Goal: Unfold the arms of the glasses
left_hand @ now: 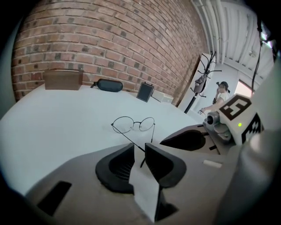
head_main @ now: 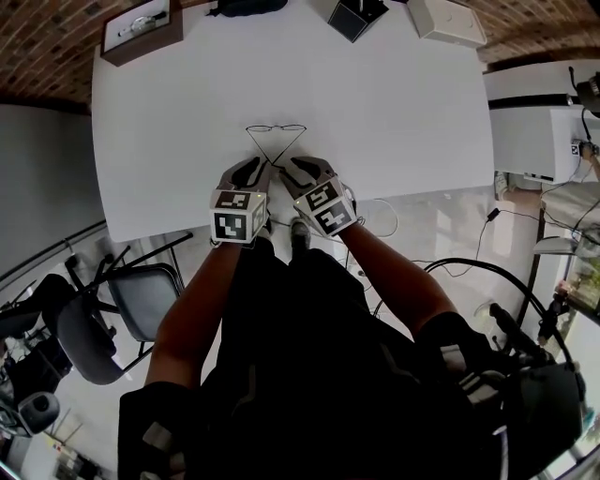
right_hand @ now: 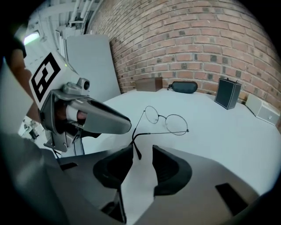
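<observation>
Glasses near the table's front edge, both grippers slack at the arm tips

Head view: the glasses (head_main: 276,130) lie on the white table (head_main: 394,103), midway along its width and near its front edge, lenses away from the person. Their two thin arms run back toward the person and draw together at the tips. The left gripper (head_main: 251,171) and right gripper (head_main: 302,170) sit side by side at those tips, just inside the front edge. Wide bare tabletop lies to both sides and beyond the lenses. A wooden box (head_main: 141,30), black case (head_main: 246,7), dark box (head_main: 354,14) and white box (head_main: 445,21) keep to the far edge, well apart from the glasses.

Left gripper view: the left gripper (left_hand: 139,151) has its jaws parted, with one arm tip of the glasses (left_hand: 133,124) lying loose in the gap; neither pad presses on it. The right gripper (left_hand: 193,138) is just beside it. Bare table stretches to the brick wall (left_hand: 109,39).

Right gripper view: the right gripper (right_hand: 142,156) also stands parted, an arm tip of the glasses (right_hand: 166,120) hanging in the gap close to the left-hand pad, not clamped. The left gripper (right_hand: 101,121) is close alongside.
</observation>
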{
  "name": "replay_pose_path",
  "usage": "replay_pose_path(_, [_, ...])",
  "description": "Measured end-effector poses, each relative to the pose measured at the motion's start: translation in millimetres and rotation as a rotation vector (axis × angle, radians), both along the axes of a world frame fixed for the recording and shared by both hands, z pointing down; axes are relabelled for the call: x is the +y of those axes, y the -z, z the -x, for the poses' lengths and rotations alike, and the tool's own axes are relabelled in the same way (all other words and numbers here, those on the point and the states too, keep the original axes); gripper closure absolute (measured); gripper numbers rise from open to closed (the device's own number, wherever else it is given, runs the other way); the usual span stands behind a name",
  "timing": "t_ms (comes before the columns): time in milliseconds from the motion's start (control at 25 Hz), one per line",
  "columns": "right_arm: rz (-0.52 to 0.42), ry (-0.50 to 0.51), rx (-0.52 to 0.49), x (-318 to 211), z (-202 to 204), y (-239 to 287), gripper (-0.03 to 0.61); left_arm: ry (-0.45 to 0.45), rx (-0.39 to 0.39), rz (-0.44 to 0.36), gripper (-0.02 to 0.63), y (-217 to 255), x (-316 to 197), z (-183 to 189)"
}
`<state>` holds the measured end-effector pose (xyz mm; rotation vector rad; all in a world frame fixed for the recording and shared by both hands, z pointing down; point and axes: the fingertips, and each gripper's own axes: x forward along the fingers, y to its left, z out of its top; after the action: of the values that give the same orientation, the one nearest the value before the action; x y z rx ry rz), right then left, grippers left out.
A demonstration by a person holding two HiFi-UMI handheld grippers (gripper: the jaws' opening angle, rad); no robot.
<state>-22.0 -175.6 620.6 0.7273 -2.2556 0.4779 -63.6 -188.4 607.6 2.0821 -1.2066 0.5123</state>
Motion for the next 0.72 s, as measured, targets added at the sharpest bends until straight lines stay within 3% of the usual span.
replay_pose_path(200, [0.031, -0.185, -0.1, -24.5, -3.9, 25.7, 0.471, 0.035, -0.009, -0.018, 0.545, 7.5, -16.9, 1.3])
replay_pose_path(360, [0.063, -0.29, -0.116, -39.5, -5.7, 25.6, 0.471, 0.04, -0.039, 0.004, 0.545, -0.6, -21.8, -0.6])
replay_pose_path(560, [0.105, -0.345, -0.097, -46.2, -6.6, 12.7, 0.469, 0.021, -0.059, 0.016, 0.543, -7.5, -25.1, -0.3])
replay_pose_path(720, [0.116, -0.333, -0.097, -48.9, -9.1, 11.0, 0.463, -0.013, -0.077, 0.014, 0.543, -6.0, -26.2, 2.2])
